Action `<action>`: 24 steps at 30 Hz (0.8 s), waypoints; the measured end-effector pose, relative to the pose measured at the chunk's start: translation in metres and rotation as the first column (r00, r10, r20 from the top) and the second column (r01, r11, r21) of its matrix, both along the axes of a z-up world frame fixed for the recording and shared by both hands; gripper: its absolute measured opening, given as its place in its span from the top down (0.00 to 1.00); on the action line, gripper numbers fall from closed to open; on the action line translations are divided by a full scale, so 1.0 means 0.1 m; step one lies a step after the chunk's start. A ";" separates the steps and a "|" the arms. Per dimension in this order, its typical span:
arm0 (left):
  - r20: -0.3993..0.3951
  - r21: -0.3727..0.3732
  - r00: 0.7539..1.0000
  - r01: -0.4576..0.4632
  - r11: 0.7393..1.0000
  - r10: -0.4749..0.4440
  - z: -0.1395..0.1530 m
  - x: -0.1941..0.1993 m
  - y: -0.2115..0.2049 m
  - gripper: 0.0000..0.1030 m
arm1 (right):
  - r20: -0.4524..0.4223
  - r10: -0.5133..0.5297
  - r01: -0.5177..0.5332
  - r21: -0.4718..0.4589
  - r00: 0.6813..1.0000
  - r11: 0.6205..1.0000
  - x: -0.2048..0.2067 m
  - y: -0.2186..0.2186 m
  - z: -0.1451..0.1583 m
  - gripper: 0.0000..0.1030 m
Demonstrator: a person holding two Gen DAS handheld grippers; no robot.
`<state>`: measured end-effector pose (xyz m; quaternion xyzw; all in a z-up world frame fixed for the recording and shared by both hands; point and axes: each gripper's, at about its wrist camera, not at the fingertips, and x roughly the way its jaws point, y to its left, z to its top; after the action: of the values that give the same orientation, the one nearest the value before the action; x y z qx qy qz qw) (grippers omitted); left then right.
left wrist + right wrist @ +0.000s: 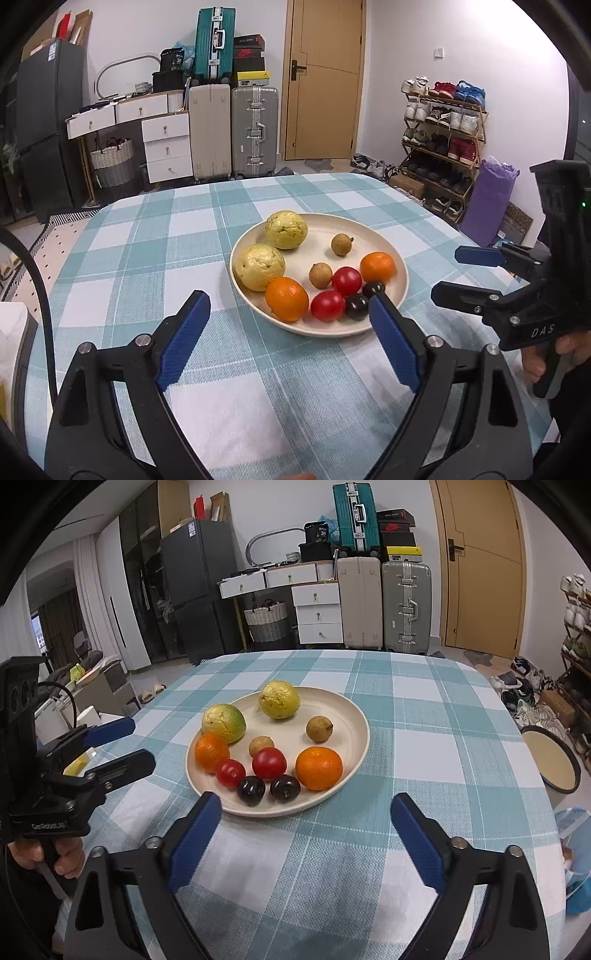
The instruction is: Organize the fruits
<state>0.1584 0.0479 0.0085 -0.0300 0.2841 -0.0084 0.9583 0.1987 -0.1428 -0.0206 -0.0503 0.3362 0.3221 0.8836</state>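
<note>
checked tablecloth [424, 709] bears a plate [354, 716] holding ten fruits.

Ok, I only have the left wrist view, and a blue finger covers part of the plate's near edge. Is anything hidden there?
Observer: Nothing extra. The left dark fruit and the right dark fruit both lie whole inside the plate.
Operator: Is the right gripper carrying anything?
Observer: No. The right gripper is open and empty, with its fingertips at the plate's near rim.
Operator: Is anything beyond the table's right edge?
Observer: A cream basin sits there, lower than the table.
</note>
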 end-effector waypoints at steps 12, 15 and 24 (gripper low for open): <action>0.085 -0.002 0.996 -0.015 1.000 0.015 0.10 -0.37 -0.12 0.01 | 0.056 0.013 -0.017 0.062 0.998 0.998 -0.25 -0.12 0.04 0.00; 0.110 -0.006 0.994 -0.020 1.000 0.020 0.12 -0.41 -0.14 0.01 | 0.071 0.015 -0.019 0.065 0.997 0.998 -0.29 -0.13 0.03 0.00; 0.123 -0.011 0.991 -0.049 0.999 0.049 0.05 -0.36 -0.17 0.01 | 0.090 -0.007 -0.002 0.102 0.996 0.995 -0.29 -0.20 0.01 0.00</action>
<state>0.1221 0.0313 0.0135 -0.0401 0.2236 0.0122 0.9738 0.1692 -0.1625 -0.0200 -0.0193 0.2793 0.3349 0.8997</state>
